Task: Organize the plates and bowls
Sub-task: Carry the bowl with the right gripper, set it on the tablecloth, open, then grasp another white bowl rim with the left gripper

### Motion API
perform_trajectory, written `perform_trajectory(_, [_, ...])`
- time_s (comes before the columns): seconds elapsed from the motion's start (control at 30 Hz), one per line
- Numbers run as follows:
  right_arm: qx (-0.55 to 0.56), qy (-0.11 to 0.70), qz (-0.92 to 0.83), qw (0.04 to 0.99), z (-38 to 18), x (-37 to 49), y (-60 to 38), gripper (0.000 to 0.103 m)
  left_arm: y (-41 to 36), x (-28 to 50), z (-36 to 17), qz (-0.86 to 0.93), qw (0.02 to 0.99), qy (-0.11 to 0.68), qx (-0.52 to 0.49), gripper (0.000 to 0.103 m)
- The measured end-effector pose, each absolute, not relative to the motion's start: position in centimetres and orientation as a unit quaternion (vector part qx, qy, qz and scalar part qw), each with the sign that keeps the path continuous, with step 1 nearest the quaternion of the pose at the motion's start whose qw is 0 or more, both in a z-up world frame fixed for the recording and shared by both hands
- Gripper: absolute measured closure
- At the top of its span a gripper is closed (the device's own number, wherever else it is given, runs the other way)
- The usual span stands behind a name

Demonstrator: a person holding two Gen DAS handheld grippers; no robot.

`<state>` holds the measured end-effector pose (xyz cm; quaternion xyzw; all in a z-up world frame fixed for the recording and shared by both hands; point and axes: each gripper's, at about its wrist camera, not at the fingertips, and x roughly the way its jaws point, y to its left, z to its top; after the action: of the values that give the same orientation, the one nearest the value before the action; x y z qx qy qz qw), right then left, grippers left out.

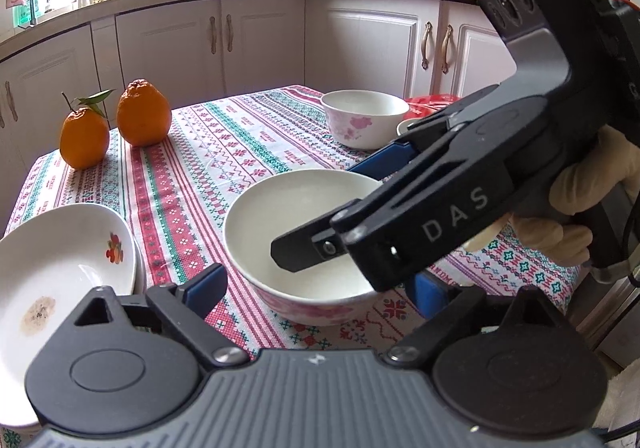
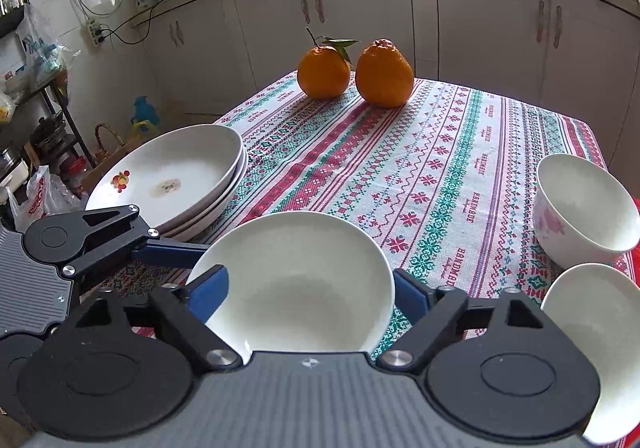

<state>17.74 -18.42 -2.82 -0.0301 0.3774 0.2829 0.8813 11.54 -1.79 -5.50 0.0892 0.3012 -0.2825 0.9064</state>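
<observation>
1. Two grippers are working over one white ceramic bowl with a pink floral outer wall (image 1: 304,244), which is sitting near the front edge of the patterned red-and-green tablecloth (image 1: 224,151).
2. Left gripper (image 1: 320,288) is standing wide open, blue pads flanking the bowl without pressing it.
3. Right gripper (image 2: 308,290) is likewise gaping, one black finger (image 1: 308,248) hanging inside the bowl, gripping nothing; likely a release posture.
4. Bowl is holding nothing.
5. Stack of white shallow plates (image 2: 176,183) is sitting at the left; the top plate is showing a fruit decal and a brown stain.
6. Second floral bowl (image 2: 584,207) is standing far right, empty; a third white dish rim (image 2: 592,344) is sitting near right.
7. Two oranges (image 2: 356,67) are sitting at the far edge, well apart from the crockery.
8. Judgement: plates look grouped; bowls are awaiting nesting.
</observation>
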Motion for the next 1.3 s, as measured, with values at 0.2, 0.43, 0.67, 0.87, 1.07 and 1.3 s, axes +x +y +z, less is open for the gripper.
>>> perform_trajectory(0.2, [-0.053,0.356,0.268,0.894,-1.9,16.3,-18.8,0.0,-1.1,11.1,-4.5,-0.278,0.912,0.294,0.072,0.002])
perform_trajectory(0.43, [-0.061,0.334,0.231,0.912,-0.6,13.8,-21.1,0.0,-1.5,9.6,-3.2,-0.28,0.915,0.278,0.087,0.002])
perform_trajectory(0.67, [-0.07,0.32,0.178,0.928,0.0,11.3,-24.1,0.0,-2.8,8.8,-1.7,-0.295,0.913,0.266,0.096,0.001])
perform_trajectory(0.87, [-0.073,0.313,0.133,0.937,-0.3,9.8,-26.5,0.0,-4.6,9.1,-0.2,-0.312,0.909,0.248,0.12,0.001])
perform_trajectory(1.07, [-0.086,0.312,0.092,0.942,-1.2,9.0,-28.5,0.0,-7.2,10.2,0.8,-0.321,0.907,0.238,0.137,0.001])
perform_trajectory(1.3, [-0.066,0.325,0.085,0.94,-2.3,9.5,-30.5,0.0,-10.6,12.4,0.5,-0.34,0.895,0.245,0.15,0.001])
